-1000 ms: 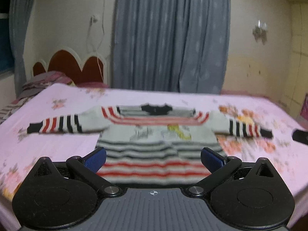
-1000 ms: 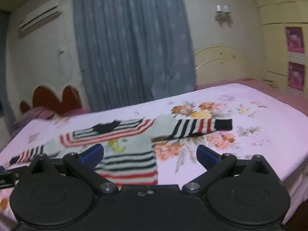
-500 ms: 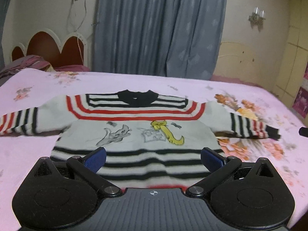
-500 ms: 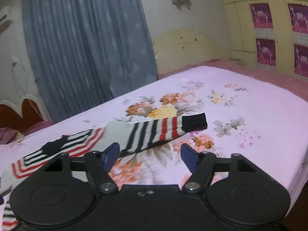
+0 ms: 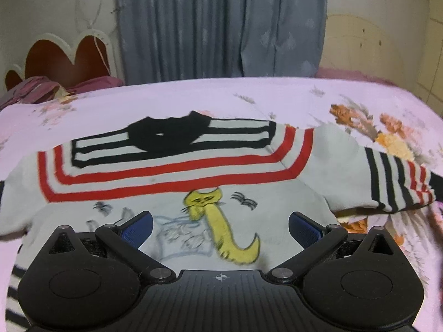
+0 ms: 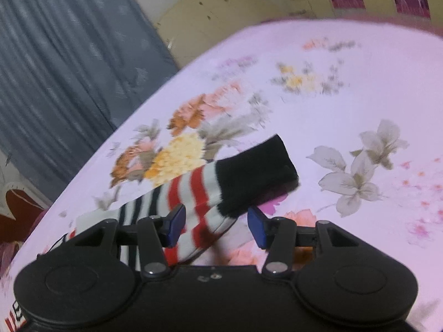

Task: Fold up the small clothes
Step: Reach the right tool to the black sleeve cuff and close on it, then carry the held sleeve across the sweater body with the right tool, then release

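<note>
The sweater point(image 5: 171, 188) lies flat and face up on the bed point(image 6: 346, 63), sleeves out to the sides. Both tools have moved in over the last second: the left tool point(image 5: 220, 225), wide open and empty, now hangs over the chest. The right tool point(image 6: 216, 225), half-closed but gripping nothing, straddles the right sleeve point(image 6: 221, 191) near its cuff point(image 6: 257, 171), so a sleeve fold looks next.
</note>
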The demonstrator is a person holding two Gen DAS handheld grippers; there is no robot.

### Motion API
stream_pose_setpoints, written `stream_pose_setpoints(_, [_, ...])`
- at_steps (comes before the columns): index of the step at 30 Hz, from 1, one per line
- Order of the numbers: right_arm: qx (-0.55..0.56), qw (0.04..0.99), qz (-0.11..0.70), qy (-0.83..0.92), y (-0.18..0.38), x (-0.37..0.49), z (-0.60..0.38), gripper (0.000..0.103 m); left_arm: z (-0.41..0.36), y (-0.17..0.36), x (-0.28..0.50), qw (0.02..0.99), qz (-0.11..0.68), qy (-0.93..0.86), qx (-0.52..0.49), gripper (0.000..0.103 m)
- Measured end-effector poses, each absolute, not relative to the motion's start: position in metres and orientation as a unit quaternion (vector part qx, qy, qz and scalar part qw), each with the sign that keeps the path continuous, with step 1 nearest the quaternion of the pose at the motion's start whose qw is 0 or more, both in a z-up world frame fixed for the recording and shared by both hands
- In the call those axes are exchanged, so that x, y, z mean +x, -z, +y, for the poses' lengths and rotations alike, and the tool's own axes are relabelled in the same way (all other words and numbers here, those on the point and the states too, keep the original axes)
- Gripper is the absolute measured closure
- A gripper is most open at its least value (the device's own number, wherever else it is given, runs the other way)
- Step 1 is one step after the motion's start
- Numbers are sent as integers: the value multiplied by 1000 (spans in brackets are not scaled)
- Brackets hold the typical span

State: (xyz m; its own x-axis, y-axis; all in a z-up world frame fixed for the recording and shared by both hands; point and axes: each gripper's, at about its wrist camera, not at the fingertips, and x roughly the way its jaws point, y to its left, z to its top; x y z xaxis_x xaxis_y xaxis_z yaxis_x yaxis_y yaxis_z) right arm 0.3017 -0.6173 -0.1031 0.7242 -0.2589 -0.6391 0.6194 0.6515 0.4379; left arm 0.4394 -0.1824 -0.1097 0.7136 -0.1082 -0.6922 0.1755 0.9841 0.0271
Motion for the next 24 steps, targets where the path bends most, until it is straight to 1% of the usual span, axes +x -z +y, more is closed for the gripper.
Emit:
stream_pose_setpoints(4, [386,839,284,258,125,309,-632,54,-193,118,455,920,380,78,55,0])
stream_pose_setpoints(7, [414,832,267,256,129,307,-634,49,-191,120,461,919,384,74,54,0])
stream_pose_setpoints(9, [427,829,257,254,131,310,-639,50,-185,120,464,919,385,70,49,0])
stream_pose_setpoints(10, [440,824,248,257,133,312,-646,54,-181,120,465,919,385,68,48,0])
stream_pose_setpoints(12, [463,811,234,271,137,314,-658,72,-170,118,468,921,382,64,45,0])
stream_pose_setpoints(13, [459,809,236,282,137,315,-661,94,-163,118,471,920,383,65,41,0])
stream_pose_setpoints(14, [447,808,246,295,138,318,-664,98,-154,118,473,919,387,63,37,0])
stream_pose_setpoints(15, [436,813,249,295,137,320,-666,99,-146,118,477,919,389,57,36,0])
stream_pose_setpoints(16, [414,820,259,298,133,324,-664,97,-134,119,481,919,390,48,35,0])
stream_pose_setpoints(19, [296,859,288,301,109,345,-637,97,-98,124,493,916,399,26,21,0])
stream_pose_setpoints(22, [200,907,278,245,74,366,-581,97,-61,127,501,918,395,38,-3,0])
stream_pose_setpoints(24, [157,928,278,193,59,382,-534,97,-38,128,504,920,389,40,-16,0])
